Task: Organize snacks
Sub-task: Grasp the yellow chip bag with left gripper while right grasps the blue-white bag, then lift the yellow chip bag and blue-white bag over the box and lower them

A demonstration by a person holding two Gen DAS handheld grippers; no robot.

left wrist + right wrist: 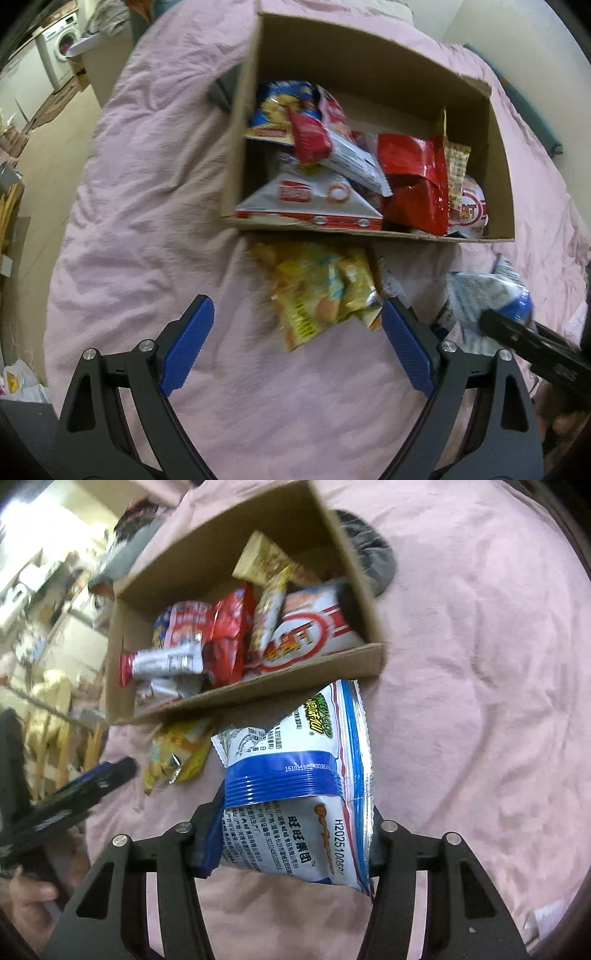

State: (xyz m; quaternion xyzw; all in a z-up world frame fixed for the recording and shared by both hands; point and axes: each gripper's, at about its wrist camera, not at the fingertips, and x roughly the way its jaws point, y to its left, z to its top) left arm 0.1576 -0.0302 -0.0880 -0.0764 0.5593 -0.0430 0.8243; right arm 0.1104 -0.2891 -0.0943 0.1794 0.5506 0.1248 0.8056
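Soft, even indoor light, a bit dim over the pink bedspread [147, 221], with only faint shadows in its creases. The brightest patch is blown out at the upper left of the right wrist view. Motion blur smears the yellow snack bag [321, 291] and the room's edges. The red packet [413, 177] throws glare. Fisheye bending curves everything toward dark corners.

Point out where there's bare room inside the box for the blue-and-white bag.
Free: the box's far end, bare cardboard floor beyond the red bag. Crowded: the near half, packets piled wall to wall. Outside, pink bedspread lies bare left of the box; the yellow bag sits against its near wall.
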